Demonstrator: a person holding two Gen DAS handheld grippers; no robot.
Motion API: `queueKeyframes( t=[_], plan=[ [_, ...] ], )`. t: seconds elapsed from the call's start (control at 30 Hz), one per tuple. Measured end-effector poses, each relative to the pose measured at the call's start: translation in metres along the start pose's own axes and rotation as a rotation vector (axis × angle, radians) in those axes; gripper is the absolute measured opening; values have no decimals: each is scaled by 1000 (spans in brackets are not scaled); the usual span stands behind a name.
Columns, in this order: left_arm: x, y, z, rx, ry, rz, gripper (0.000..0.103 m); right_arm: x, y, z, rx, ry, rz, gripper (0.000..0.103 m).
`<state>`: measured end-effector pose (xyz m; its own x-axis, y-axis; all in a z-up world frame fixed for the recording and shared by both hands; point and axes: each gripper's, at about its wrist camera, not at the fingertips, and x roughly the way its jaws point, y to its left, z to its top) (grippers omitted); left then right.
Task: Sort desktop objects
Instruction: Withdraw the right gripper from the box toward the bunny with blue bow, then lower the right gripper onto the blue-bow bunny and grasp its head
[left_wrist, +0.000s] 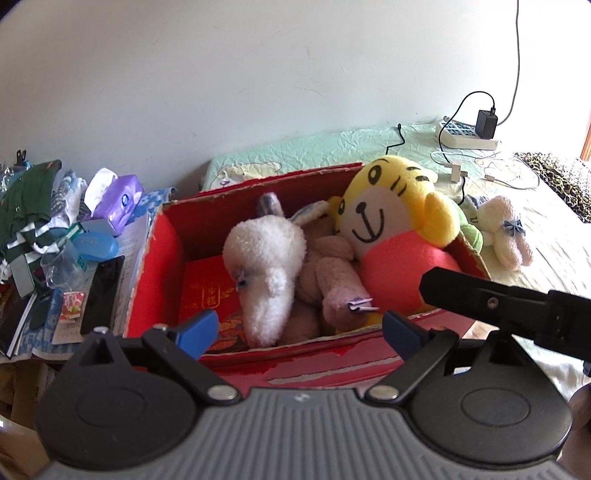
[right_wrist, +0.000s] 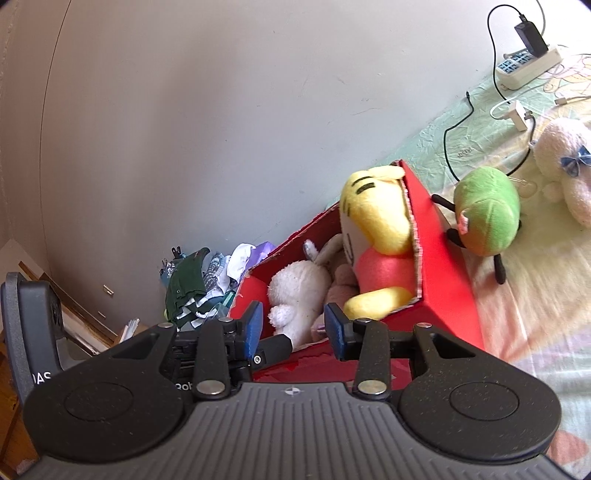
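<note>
A red cardboard box (left_wrist: 155, 266) stands on the bed and holds a yellow tiger plush (left_wrist: 399, 210), a white plush (left_wrist: 269, 258) and a pinkish plush (left_wrist: 332, 280). My left gripper (left_wrist: 299, 332) hovers open over the box's near wall, with nothing between its blue pads (left_wrist: 195, 332). From the right side, my right gripper (right_wrist: 295, 328) also stands open at the near edge of the box (right_wrist: 443, 258), empty. Its black finger (left_wrist: 480, 299) crosses the left wrist view. A green plush (right_wrist: 487, 218) and a pale bear with a blue bow (right_wrist: 569, 166) lie on the bed outside the box.
A power strip (left_wrist: 465, 134) with a charger and cables lies at the back right of the bed. Left of the box, a side table carries a purple tissue pack (left_wrist: 118, 203), folded clothes (left_wrist: 26, 210), a phone (left_wrist: 101, 291) and papers. A wall runs behind.
</note>
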<state>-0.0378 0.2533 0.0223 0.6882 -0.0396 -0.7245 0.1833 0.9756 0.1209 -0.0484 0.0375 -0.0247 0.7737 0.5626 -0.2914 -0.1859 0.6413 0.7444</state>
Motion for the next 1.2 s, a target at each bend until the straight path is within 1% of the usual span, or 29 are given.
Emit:
queueKeyframes(
  t=[0.17, 0.33, 0.47, 0.6, 0.7, 0.8, 0.87, 0.97, 1.1, 1.2],
  plan=[
    [-3, -15, 2, -16, 7, 16, 95, -11, -13, 5, 4, 16, 26, 42],
    [-12, -32, 3, -45, 6, -9, 95, -25, -29, 14, -3, 49, 36, 42],
    [-22, -49, 5, -66, -16, -59, 95, -40, -49, 25, 5, 72, 31, 42],
    [-31, -79, 9, -42, -45, -112, 95, -58, -76, 39, 25, 74, 14, 42],
    [-28, -107, 13, -21, -51, -166, 97, -71, -98, 48, 56, 73, -10, 42],
    [-19, -136, 18, -10, -41, -221, 98, -81, -121, 57, 92, 77, -35, 42],
    [-12, -151, 21, -13, -34, -265, 100, -88, -136, 62, 108, 80, -56, 42],
    [0, -172, 22, -25, -16, -324, 100, -98, -156, 68, 132, 85, -89, 43],
    [21, -191, 22, -76, 21, -398, 100, -108, -181, 79, 161, 87, -128, 43],
    [39, -205, 24, -123, 54, -415, 100, -115, -200, 88, 184, 84, -152, 43]
  ],
)
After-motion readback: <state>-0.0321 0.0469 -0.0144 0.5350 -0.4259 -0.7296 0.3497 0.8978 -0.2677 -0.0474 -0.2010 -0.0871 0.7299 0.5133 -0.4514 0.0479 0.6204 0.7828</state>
